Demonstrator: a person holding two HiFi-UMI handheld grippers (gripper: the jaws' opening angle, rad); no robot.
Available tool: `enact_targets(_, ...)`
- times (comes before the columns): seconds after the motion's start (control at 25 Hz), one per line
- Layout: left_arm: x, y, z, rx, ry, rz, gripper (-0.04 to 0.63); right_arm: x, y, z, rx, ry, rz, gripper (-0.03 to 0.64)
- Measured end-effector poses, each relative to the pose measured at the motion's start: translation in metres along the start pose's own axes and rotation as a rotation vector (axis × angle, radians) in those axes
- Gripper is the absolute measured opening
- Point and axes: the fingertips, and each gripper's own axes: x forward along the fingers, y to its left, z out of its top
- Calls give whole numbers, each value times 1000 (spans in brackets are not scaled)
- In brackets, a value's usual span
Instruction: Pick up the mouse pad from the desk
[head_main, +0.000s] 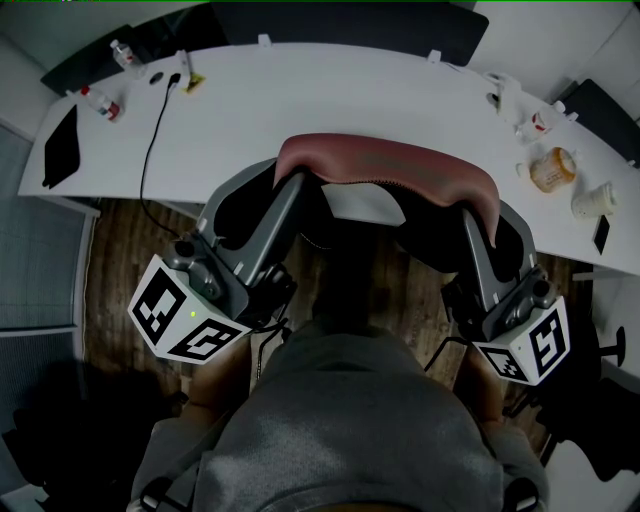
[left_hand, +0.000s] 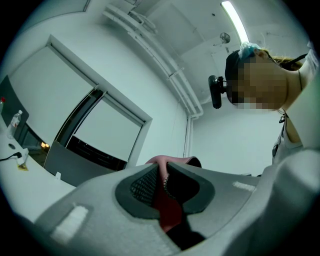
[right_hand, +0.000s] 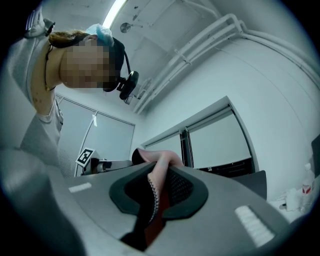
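The reddish-pink mouse pad (head_main: 385, 165) hangs in the air in front of the white desk (head_main: 330, 100), sagging between my two grippers. My left gripper (head_main: 292, 180) is shut on its left end, my right gripper (head_main: 478, 212) on its right end. In the left gripper view the pad's edge (left_hand: 161, 162) is pinched between the dark textured pads, and its red underside (left_hand: 167, 212) shows below. The right gripper view shows the pad's folded pink edge (right_hand: 159, 172) clamped the same way. Both grippers point a little upward.
On the desk lie a black tablet-like slab (head_main: 62, 145) at far left, two small bottles (head_main: 100, 102), a black cable (head_main: 155, 125), a jar (head_main: 552, 168) and cups (head_main: 595, 200) at right. Dark chairs (head_main: 340, 22) stand behind the desk. Wooden floor (head_main: 115, 260) lies below me.
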Motion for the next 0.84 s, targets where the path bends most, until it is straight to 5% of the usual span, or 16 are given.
enact_targets(0.84,4,3,4,0,-6,-21,63,5,-4,3,-7,-13,4,48)
